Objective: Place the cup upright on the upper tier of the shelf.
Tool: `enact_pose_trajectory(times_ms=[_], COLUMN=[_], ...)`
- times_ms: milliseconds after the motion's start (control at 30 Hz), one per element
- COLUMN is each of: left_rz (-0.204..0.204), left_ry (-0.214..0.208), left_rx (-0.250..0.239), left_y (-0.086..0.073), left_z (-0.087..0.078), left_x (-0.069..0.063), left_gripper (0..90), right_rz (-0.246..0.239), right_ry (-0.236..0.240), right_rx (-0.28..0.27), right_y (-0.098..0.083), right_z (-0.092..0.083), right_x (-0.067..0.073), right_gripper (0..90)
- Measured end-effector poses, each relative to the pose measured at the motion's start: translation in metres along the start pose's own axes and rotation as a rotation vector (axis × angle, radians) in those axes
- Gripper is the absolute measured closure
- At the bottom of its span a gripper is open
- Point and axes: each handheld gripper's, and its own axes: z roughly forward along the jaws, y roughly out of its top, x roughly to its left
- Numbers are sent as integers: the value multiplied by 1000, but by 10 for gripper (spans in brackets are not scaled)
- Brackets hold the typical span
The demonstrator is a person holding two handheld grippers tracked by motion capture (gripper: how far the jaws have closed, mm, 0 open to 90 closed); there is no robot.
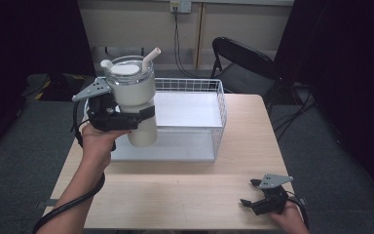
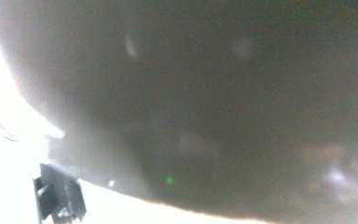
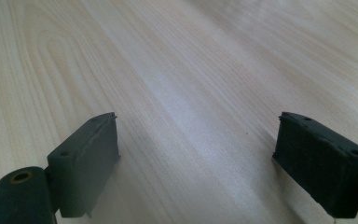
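Note:
A cream tumbler (image 1: 135,92) with a clear lid and a cream straw (image 1: 151,56) is held upright in the air, at the front left corner of a white wire basket (image 1: 220,112). My left gripper (image 1: 139,116) is shut on the tumbler's lower body, coming in from the left. In the left gripper view the tumbler's wall (image 2: 205,107) is a close grey blur, with one black finger (image 2: 58,196) at the lower left. My right gripper (image 1: 250,192) rests low near the table's front right corner. Its jaws stand wide apart (image 3: 196,158) over bare wood, with nothing between them.
The wire basket has a white floor and stands at the back middle of the light wooden table (image 1: 185,195). A black folding chair (image 1: 243,63) stands behind the table's far right corner. Grey floor surrounds the table.

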Motion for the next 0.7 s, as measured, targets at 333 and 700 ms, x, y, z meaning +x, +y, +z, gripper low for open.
enact_pose_trajectory(times_ms=[333, 700], left_rz=[-4, 4], left_ry=[15, 56], left_rx=[-20, -14], left_y=[12, 18], left_z=[1, 6], left_x=[6, 14], left_gripper=[95, 96], right_rz=[-2, -2], right_ry=[-1, -1], right_rx=[-1, -1], right_y=[0, 0], right_z=[0, 0], right_x=[0, 0], right_gripper=[128, 128])
